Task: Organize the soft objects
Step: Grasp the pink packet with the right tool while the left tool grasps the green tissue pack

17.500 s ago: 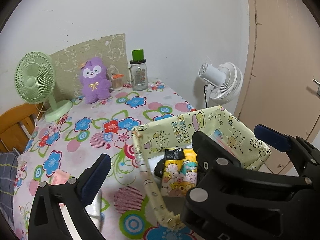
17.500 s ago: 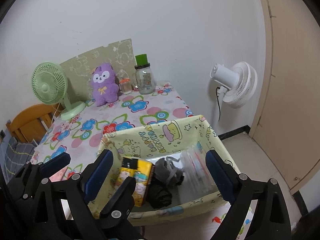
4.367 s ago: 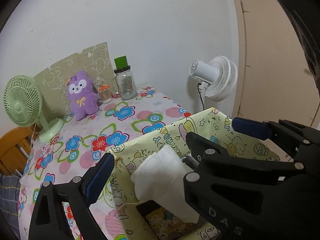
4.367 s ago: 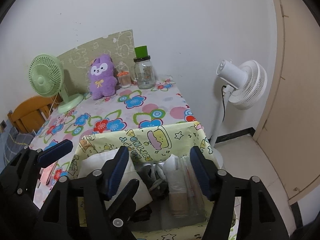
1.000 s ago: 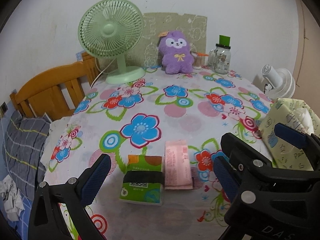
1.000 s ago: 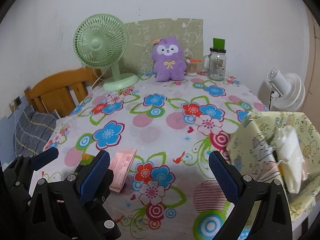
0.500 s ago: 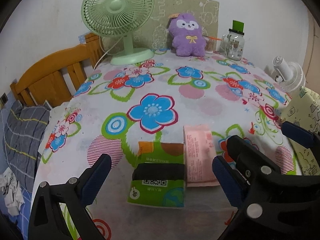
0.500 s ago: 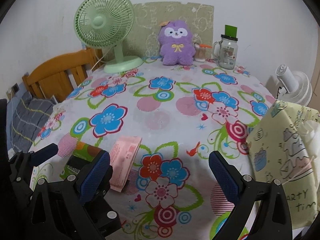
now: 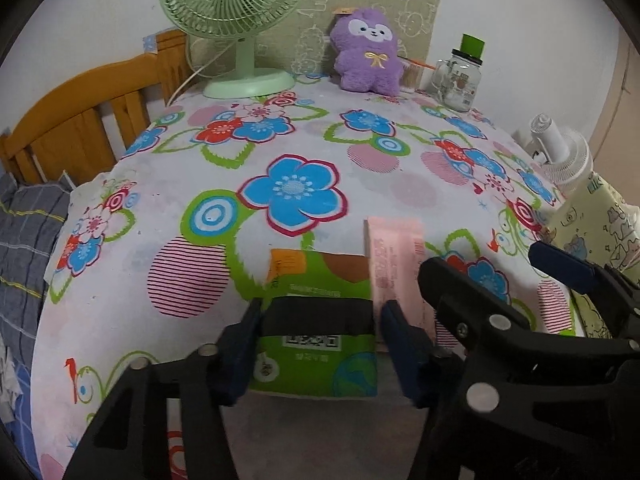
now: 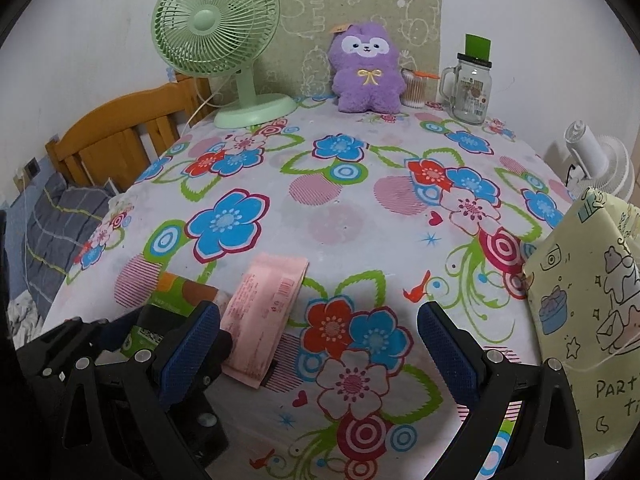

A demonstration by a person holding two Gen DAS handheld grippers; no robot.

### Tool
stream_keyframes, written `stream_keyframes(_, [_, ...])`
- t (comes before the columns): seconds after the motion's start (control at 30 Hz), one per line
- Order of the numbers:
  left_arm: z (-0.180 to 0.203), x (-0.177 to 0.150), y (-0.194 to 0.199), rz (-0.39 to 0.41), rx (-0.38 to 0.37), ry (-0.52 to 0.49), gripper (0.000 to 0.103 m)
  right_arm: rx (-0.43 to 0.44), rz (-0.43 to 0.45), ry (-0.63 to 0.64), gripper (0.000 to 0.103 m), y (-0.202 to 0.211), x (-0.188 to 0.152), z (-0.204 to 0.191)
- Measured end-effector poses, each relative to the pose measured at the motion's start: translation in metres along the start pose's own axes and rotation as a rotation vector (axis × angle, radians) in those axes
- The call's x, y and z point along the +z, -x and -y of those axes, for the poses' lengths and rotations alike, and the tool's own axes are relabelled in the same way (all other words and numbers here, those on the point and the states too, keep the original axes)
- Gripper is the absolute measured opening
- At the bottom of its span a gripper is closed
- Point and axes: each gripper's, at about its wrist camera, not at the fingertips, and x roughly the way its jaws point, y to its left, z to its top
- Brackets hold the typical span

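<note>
Flower-print tablecloth table point(image 9: 304, 152), white wall behind. Left gripper point(image 9: 316, 344) straddles the green soft tissue pack with black band point(image 9: 316, 312) at the table's near edge, jaws closed in on its sides, likely to lift it. Pink flat soft packet point(image 10: 264, 316) lies touching beside it. Right gripper point(image 10: 320, 344) hovers, jaws spread, empty. Yellow cartoon-print fabric bin point(image 10: 588, 300) waits at the right edge, probably the destination.

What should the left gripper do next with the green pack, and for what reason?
Probably close fully and lift. The left gripper already brackets the green pack, one pad on each side, but whether the pads press it is unclear. The pink pack lies right beside it, so lift straight up. The right gripper is open and empty.
</note>
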Motion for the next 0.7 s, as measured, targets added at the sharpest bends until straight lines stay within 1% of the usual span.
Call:
stream_keyframes(0.1, [-0.006,0.001,0.001,-0.005,-0.019,0.022,0.052,0.008,-0.003,-0.012,0.1,-0.001,0.001,-0.001])
stream_keyframes(0.33, [-0.012,0.001,0.002,-0.001,0.027,0.004,0.051,0.014,-0.029,0.005,0.1,-0.008,0.004,-0.009])
stream_keyframes(0.47, [-0.014,0.004,0.001,-0.005,0.051,-0.029,0.051,0.016,-0.057,0.014,0.1,-0.015,0.006,-0.016])
stream_keyframes(0.63, [-0.015,0.005,-0.001,-0.011,0.055,-0.049,0.051,0.015,-0.104,0.011,0.09,-0.028,0.009,-0.022])
stream_keyframes(0.7, [-0.015,0.005,-0.002,-0.011,0.053,-0.053,0.051,0.002,-0.114,0.018,0.087,-0.033,0.011,-0.025])
